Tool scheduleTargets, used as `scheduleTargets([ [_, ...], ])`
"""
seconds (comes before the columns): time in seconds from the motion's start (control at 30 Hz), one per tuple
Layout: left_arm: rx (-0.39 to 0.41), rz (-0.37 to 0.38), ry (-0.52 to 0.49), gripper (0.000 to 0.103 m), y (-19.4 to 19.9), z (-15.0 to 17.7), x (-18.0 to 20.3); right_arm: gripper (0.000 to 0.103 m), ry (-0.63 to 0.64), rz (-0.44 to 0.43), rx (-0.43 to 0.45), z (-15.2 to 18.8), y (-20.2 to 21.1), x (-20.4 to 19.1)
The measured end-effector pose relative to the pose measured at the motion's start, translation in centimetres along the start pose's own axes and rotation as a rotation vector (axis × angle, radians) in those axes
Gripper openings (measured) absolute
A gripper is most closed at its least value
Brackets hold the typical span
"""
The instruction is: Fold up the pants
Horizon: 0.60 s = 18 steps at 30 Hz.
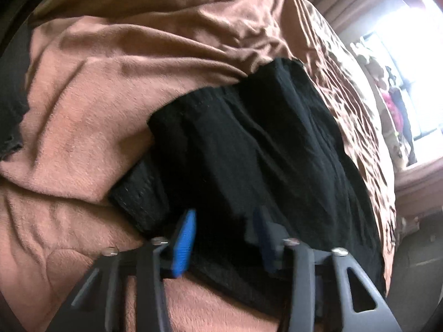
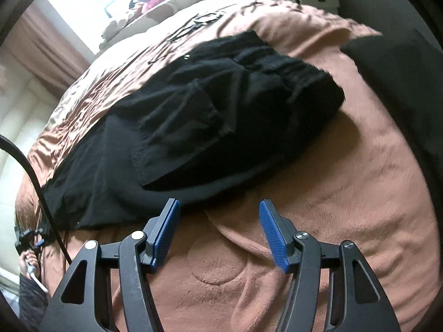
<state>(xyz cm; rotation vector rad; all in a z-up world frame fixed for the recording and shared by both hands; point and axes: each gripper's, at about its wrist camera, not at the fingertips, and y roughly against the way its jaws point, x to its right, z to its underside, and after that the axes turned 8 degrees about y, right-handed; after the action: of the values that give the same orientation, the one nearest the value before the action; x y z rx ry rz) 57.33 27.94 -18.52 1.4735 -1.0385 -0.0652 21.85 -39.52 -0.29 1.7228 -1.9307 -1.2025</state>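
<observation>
Black pants [image 1: 249, 138] lie in a folded bundle on a brown fleece blanket [image 1: 83, 110]. My left gripper [image 1: 224, 232] straddles their near edge. Black fabric fills the gap between its blue pads [image 1: 184, 243] and partly hides the right one. The jaws stand partly closed, and I see no clear pinch. In the right wrist view the pants [image 2: 207, 105] stretch from upper right to lower left. My right gripper [image 2: 218, 221] hangs open over the bare blanket [image 2: 332, 193], just short of the pants' near edge, with nothing between its fingers.
A bright window [image 2: 91, 5] and curtains lie beyond the bed. A dark cushion [image 2: 401, 69] sits at the right. A black cable [image 2: 36, 171] crosses the left side. Satin bedding [image 1: 346, 96] runs along the far side of the pants.
</observation>
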Motion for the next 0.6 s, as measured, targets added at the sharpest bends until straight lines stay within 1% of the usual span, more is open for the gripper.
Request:
scheduleTargets([
  [0.07,0.008,0.007,0.034,0.011,0.0,-0.1,-0.6,0.058,-0.031,-0.013,0.007,-0.1,-0.5,0.5],
  [0.13,0.010,0.029,0.047,0.004,0.4,-0.1,-1.1,0.058,-0.073,-0.014,0.022,-0.2,-1.0,1.2],
  [0.33,0.033,0.067,0.038,0.002,2.9,0.6,-1.4,0.058,-0.177,-0.066,0.040,-0.5,-2.4,3.2],
  [0.47,0.041,0.087,0.045,0.002,4.2,1.2,-1.8,0.058,-0.194,-0.074,0.050,-0.7,-2.5,3.7],
  [0.6,0.045,0.084,0.051,0.002,4.6,1.8,-1.9,0.058,-0.188,-0.071,0.050,-0.5,-2.4,3.8],
])
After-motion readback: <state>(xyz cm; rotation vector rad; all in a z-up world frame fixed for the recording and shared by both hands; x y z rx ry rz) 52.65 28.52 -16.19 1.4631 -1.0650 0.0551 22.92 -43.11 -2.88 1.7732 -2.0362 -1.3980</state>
